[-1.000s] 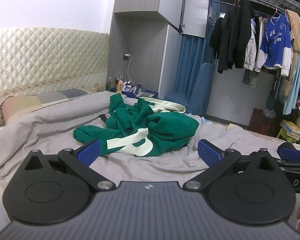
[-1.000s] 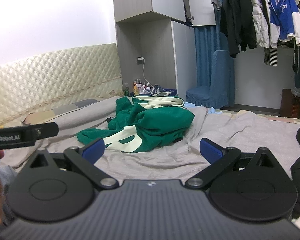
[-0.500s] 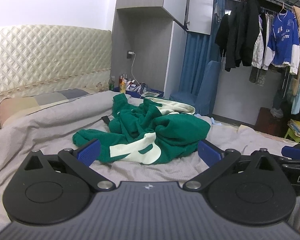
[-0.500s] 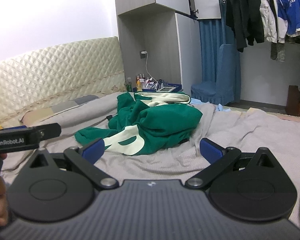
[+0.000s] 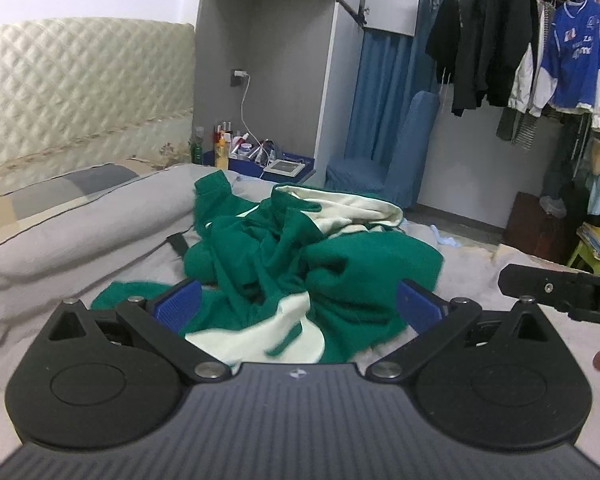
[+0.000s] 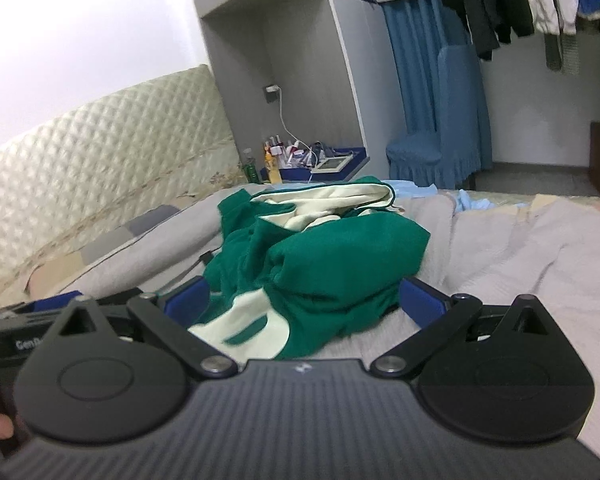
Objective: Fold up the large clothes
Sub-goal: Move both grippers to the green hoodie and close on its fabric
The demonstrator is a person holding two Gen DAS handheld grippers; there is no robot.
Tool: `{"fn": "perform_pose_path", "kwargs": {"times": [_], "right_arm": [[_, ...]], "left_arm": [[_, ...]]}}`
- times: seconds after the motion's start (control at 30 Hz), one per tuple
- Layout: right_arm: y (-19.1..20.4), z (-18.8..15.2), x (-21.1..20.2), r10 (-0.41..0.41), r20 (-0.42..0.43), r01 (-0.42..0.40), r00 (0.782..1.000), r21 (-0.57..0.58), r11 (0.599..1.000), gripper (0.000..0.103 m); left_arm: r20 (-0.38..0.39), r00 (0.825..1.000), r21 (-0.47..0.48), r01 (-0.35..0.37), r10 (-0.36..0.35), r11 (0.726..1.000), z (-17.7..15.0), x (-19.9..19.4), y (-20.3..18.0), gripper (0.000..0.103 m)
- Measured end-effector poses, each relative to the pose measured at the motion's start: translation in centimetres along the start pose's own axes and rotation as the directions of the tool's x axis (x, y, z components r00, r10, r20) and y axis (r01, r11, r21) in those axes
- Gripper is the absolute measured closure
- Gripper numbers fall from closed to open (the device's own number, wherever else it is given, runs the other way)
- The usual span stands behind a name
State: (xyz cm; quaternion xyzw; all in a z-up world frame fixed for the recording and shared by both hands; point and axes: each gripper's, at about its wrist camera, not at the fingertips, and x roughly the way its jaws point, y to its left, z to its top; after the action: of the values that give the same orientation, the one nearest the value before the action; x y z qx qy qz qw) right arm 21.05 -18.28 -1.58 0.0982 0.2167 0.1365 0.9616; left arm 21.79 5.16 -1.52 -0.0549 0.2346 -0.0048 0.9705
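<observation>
Left of crumpled green-and-cream sweatshirt (image 5: 300, 264): left gripper (image 5: 298, 306), blue-padded fingers (image 5: 178, 304) spread wide, empty. Sweatshirt heaped mid grey bedspread (image 5: 60, 240), near quilted cream headboard (image 5: 80, 92). Right of sweatshirt: right gripper (image 6: 304, 302), spread wide, empty.
</observation>
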Motion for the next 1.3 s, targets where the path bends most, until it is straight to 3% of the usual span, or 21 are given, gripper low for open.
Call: {"fn": "perform_pose_path", "kwargs": {"times": [0.23, 0.5, 0.67, 0.83, 0.87, 0.9, 0.93, 1.0, 1.07, 1.2, 1.3], "right_arm": [[-0.8, 1.3, 10.2, 0.033, -0.06, -0.032, 0.998, 0.016, 0.999, 0.006], [-4.4, -0.8, 18.8, 0.102, -0.106, -0.097, 0.989, 0.054, 0.994, 0.006], [-4.2, -2.1, 20.7, 0.127, -0.103, -0.13, 0.987, -0.027, 0.991, 0.004], [-3.4, -3.3, 22.6, 0.098, -0.088, -0.111, 0.991, -0.155, 0.982, 0.004], [-3.4, -3.6, 23.1, 0.083, -0.098, -0.099, 0.992, -0.168, 0.981, 0.008], [-3.6, -3.7, 23.6, 0.072, -0.108, -0.09, 0.992, -0.172, 0.981, 0.022], [-3.8, -3.8, 23.8, 0.054, -0.111, -0.073, 0.992, -0.169, 0.983, 0.029], [-4.6, -3.8, 23.7, 0.025, -0.088, -0.039, 0.996, -0.161, 0.986, 0.059], [-5.3, -3.8, 23.2, -0.003, -0.063, -0.007, 0.998, -0.151, 0.989, 0.075], [-6.2, -3.8, 21.4, -0.013, -0.054, 0.006, 0.998, -0.115, 0.993, 0.09], [-5.7, -3.5, 18.9, -0.017, -0.03, 0.014, 0.999, -0.126, 0.992, 0.093]], "left_arm": [[-0.016, 0.999, -0.035, 0.051, -0.051, 0.998, 3.4, 11.7, 1.2, 0.001], [-0.048, 0.984, -0.1, 0.165, -0.17, 0.981, 5.5, 24.2, 3.5, 0.001], [-0.103, 0.969, -0.145, 0.211, -0.226, 0.967, 5.1, 31.1, 4.0, 0.019], [-0.137, 0.963, -0.171, 0.207, -0.232, 0.963, 4.6, 35.3, 4.8, 0.055], [-0.128, 0.96, -0.19, 0.221, -0.248, 0.957, 4.7, 35.5, 5.1, 0.059], [-0.13, 0.959, -0.196, 0.226, -0.253, 0.954, 4.9, 35.7, 5.3, 0.068], [-0.132, 0.959, -0.194, 0.225, -0.252, 0.955, 5.3, 36.0, 5.4, 0.077], [-0.127, 0.958, -0.213, 0.228, -0.258, 0.95, 5.8, 35.9, 5.5, 0.086], [-0.114, 0.958, -0.224, 0.232, -0.262, 0.946, 6.2, 34.9, 5.2, 0.089], [-0.074, 0.964, -0.2, 0.236, -0.254, 0.951, 7.4, 31.3, 4.3, 0.09], [-0.049, 0.966, -0.197, 0.24, -0.254, 0.951, 8.3, 27.6, 3.7, 0.091]]}}
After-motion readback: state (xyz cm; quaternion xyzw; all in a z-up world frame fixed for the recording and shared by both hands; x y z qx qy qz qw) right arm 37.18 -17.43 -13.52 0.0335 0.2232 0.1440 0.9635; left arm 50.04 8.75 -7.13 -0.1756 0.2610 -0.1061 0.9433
